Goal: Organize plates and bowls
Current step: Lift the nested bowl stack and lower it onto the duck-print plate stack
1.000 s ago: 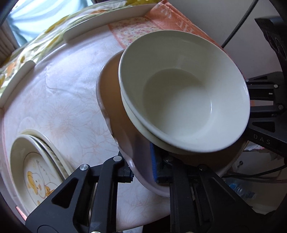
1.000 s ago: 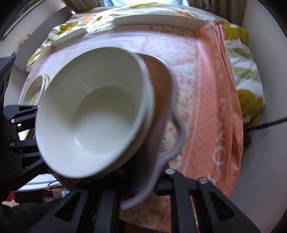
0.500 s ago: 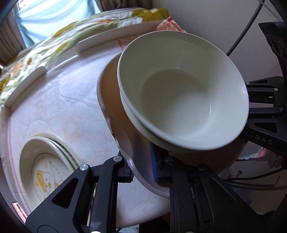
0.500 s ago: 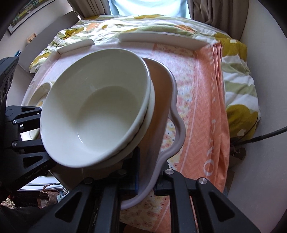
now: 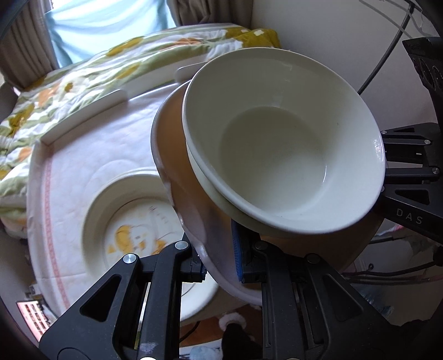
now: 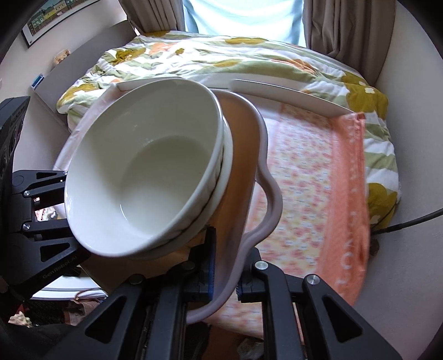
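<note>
Two glossy white bowls (image 5: 282, 155) nested on wavy-rimmed tray (image 6: 265, 193).

My left gripper (image 5: 221, 265) was matte black, its fingers cut with triangular openings, silver screws at the joints and blue pads inside. My right gripper (image 6: 224, 279) looked the same. White lettering marked each gripper's side, and black cables trailed behind.

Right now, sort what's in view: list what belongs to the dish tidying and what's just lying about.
Job:
- white bowls, stacked
- scalloped tray under them
- left gripper and right gripper, clamped on the tray's rim
- duck plates

Lying about:
- orange towel
- floral quilt
- curtains
</note>
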`<control>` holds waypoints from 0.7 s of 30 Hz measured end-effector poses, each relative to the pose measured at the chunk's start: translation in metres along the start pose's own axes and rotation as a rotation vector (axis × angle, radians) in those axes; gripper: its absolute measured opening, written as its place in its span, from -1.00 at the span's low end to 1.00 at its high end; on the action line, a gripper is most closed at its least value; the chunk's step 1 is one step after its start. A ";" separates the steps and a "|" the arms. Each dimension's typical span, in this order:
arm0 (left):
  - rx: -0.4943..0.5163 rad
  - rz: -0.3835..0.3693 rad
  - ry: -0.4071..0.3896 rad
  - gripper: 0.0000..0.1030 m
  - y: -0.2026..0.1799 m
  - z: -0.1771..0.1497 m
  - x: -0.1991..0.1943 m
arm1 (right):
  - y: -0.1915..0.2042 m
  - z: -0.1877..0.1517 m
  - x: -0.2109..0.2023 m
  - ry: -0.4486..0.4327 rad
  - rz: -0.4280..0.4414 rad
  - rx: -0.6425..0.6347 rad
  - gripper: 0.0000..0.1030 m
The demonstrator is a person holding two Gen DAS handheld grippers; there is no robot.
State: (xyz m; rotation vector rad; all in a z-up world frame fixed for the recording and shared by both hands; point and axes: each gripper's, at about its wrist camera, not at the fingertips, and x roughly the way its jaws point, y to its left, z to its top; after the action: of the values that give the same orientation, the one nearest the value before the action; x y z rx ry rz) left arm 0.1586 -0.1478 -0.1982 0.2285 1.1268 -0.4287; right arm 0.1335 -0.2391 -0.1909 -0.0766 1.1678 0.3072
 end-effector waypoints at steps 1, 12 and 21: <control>-0.003 0.005 0.003 -0.76 0.009 -0.006 -0.004 | 0.008 0.001 0.002 -0.001 0.006 0.002 -0.79; -0.023 0.050 0.041 -0.76 0.087 -0.059 -0.013 | 0.097 0.007 0.042 0.023 0.068 0.045 -0.79; -0.025 0.032 0.053 -0.76 0.120 -0.075 -0.001 | 0.129 0.014 0.066 0.052 0.054 0.061 -0.79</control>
State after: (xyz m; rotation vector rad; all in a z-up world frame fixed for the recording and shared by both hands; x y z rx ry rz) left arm 0.1493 -0.0104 -0.2329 0.2365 1.1782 -0.3820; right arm 0.1332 -0.0996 -0.2327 -0.0002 1.2314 0.3183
